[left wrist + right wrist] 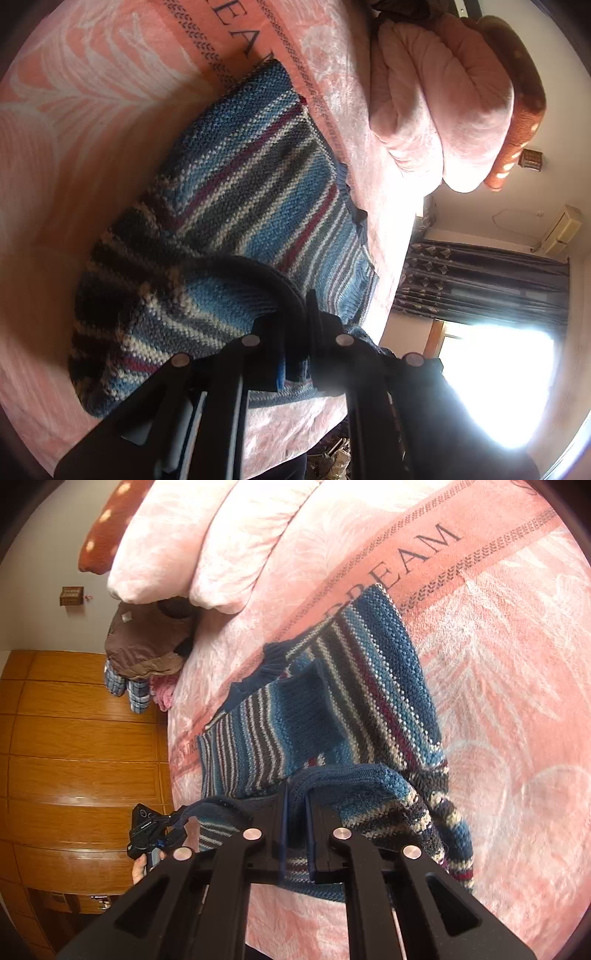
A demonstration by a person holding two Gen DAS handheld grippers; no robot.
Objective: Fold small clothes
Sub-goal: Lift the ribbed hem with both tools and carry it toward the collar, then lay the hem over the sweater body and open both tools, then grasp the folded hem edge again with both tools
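Hiding sweater [258,192] hem, both gripper [291,332] [297,812] pinches.

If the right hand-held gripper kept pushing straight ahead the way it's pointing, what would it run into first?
The right hand-held gripper is already shut on the striped knit sweater's edge, so it would push into that knit first, probably the folded sleeve just ahead, with the pink blanket underneath. Depth is hard to judge.

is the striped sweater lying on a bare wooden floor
No, the striped sweater lies on a pink blanket printed with lettering.
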